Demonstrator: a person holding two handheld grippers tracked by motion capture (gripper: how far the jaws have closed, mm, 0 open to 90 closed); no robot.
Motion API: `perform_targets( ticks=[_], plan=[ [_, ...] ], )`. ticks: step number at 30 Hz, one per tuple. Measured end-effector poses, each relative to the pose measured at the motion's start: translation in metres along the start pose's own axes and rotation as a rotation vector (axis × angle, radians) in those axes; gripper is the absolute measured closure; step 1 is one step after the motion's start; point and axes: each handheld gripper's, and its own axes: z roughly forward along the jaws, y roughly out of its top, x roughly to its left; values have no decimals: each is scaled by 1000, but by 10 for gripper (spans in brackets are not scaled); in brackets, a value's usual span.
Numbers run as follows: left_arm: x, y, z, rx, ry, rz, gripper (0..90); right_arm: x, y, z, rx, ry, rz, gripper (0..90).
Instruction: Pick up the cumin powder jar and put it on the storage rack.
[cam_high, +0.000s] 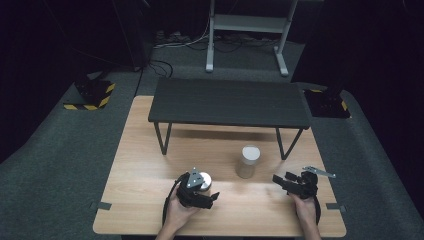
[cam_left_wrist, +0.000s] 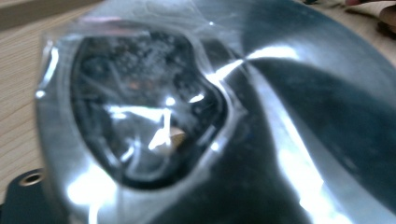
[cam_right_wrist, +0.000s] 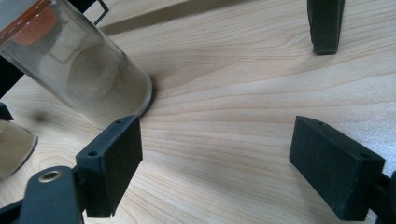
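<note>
1. Metal tin (cam_high: 204, 181) sits on the wooden table (cam_high: 140, 165), directly at the tips of the left gripper (cam_high: 200, 190); the left gripper view shows its shiny surface (cam_left_wrist: 289, 116) pressed close against the lens, with a clear film wrap over a dark patch.
2. Left gripper state: the claw reaches onto the tin, but whether the pads already press on it cannot be told, since the jaws are hidden behind the gripper body in the high view and by the tin in the left gripper view.
3. Right gripper (cam_right_wrist: 215, 163) state: jaws spread, nothing between them, bare table under the gap. It rests low over the table, well to the right of the tin.
4. Glass jar (cam_high: 248, 161) stands upright between the two grippers, beyond and to the left of the right claw (cam_high: 285, 181); it holds sandy material (cam_right_wrist: 93, 79) and carries a pale lid.
5. Step in hand, as judged: securing the tin with the left claw.
6. Next move calls for a firm, centred pinch on the tin before lifting; the smooth metal and loose film could slip.
7. Black shelf (cam_high: 230, 102) stands beyond the jar, clear of both claws.
</note>
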Motion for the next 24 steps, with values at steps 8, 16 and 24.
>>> perform_targets(
  ticks=[8,16,24],
  plan=[
    [-4,0,1,-1,39,0,242,0,0,0,0,0,1,166],
    [-7,-1,1,-6,60,10,300,-1,0,0,0,3,2,166],
    [-10,-1,1,-6,72,22,308,-1,0,0,0,4,3,166]
  ],
)
